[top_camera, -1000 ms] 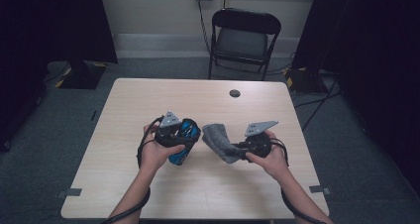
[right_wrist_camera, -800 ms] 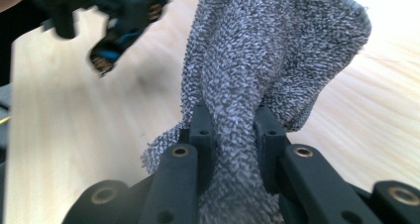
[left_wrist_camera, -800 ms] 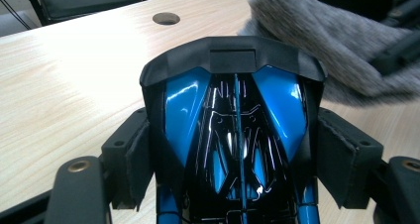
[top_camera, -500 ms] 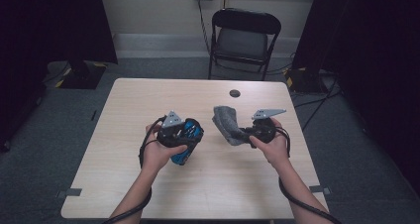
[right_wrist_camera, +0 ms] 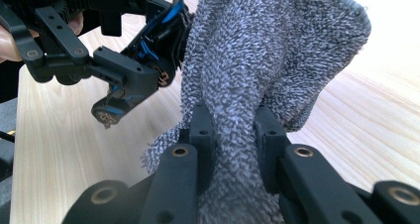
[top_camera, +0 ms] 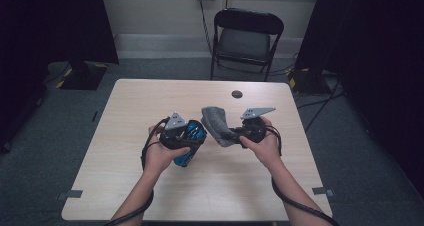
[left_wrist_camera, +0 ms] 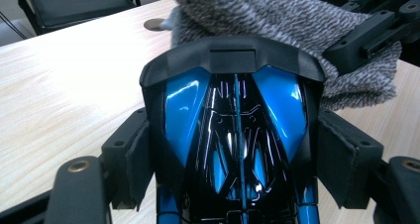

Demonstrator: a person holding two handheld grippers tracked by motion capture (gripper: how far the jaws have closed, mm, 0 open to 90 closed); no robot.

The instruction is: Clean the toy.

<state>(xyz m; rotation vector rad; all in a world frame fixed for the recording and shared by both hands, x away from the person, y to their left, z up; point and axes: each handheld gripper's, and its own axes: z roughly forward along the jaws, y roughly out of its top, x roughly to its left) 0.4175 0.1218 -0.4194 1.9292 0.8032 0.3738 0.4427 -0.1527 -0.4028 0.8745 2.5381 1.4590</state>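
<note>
My left gripper (top_camera: 191, 134) is shut on a glossy blue and black toy shell (top_camera: 188, 147), its pads (left_wrist_camera: 136, 159) pressing on both sides of it (left_wrist_camera: 235, 135). My right gripper (top_camera: 229, 134) is shut on a grey terry cloth (top_camera: 216, 121), held above the table. The cloth (right_wrist_camera: 267, 60) is bunched between the right gripper's (right_wrist_camera: 233, 135) jaws and stands up from them. It (left_wrist_camera: 277, 21) hangs right against the shell's far end. In the right gripper view the left gripper (right_wrist_camera: 99, 50) and the blue shell (right_wrist_camera: 158, 40) sit just left of the cloth.
The light wooden table (top_camera: 145, 101) carries a small dark round disc (top_camera: 237, 94) near its far edge, also in the left gripper view (left_wrist_camera: 156, 24). A black folding chair (top_camera: 245, 36) stands beyond the table. Dark curtains flank the room.
The right gripper has lifted the cloth and carried it farther from the person and then left, up against the blue shell. The left hand has kept still.
</note>
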